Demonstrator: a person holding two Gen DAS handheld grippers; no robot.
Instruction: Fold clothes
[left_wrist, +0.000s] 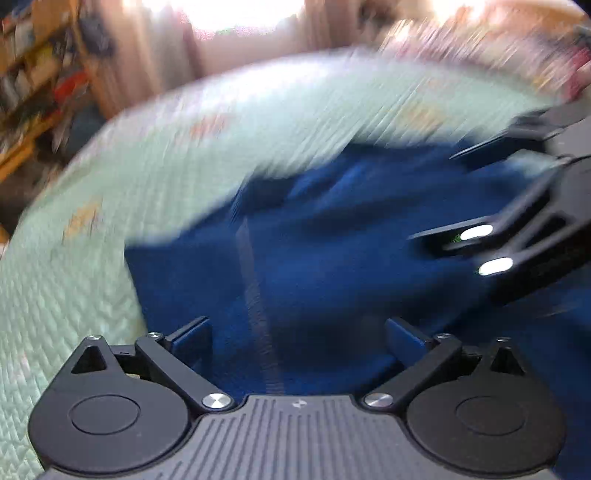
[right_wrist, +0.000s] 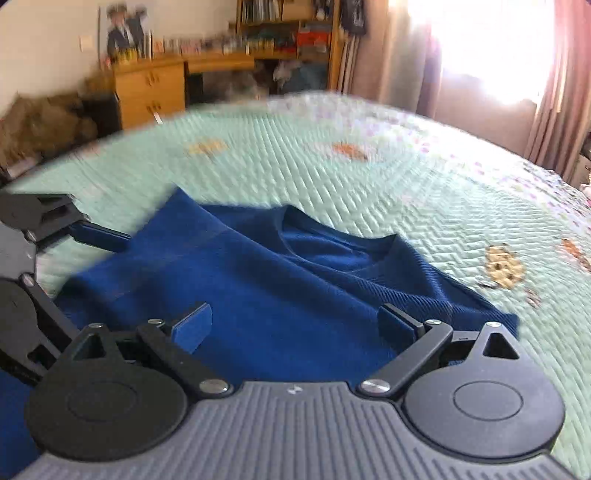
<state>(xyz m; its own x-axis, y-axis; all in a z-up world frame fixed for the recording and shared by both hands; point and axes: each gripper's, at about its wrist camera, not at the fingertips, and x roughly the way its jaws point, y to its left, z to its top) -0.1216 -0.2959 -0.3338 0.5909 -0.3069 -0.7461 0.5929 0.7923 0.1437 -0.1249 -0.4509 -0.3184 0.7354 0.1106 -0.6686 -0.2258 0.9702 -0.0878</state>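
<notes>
- Left gripper (left_wrist: 298, 334): nearest the lens in the left wrist view. Its blue-padded fingers (left_wrist: 192, 338) stand spread wide over blue cloth. Nothing is pinched between them.
- Right gripper (right_wrist: 294, 325): nearest the lens in the right wrist view. Fingers (right_wrist: 194, 325) likewise spread wide above the cloth, with nothing between the pads. Whether the pads brush the fabric cannot be told.
- Blue sweater (right_wrist: 280, 280): lies spread on the bed, beneath both grippers. The round collar (right_wrist: 325, 243) points away from the right gripper, toward the far side of the bed. One shoulder corner stands slightly peaked to the left of the collar. The knit is creased across the middle.
- In the left wrist view the sweater is heavily blurred; a pale stripe (left_wrist: 255, 291) runs along it between the fingers. What the stripe is cannot be told.
- The two grippers sit near each other over the sweater. The right one shows at the right edge of the left view, and the left one at the left edge of the right view.
- Bedspread (right_wrist: 369, 177): pale green, quilted, with small orange and tan motifs, surrounding the sweater on all visible sides.
- Beyond the bed, past the collar: a wooden cabinet (right_wrist: 149, 90), bookshelves (right_wrist: 288, 33) and a curtained bright window (right_wrist: 487, 51).
</notes>
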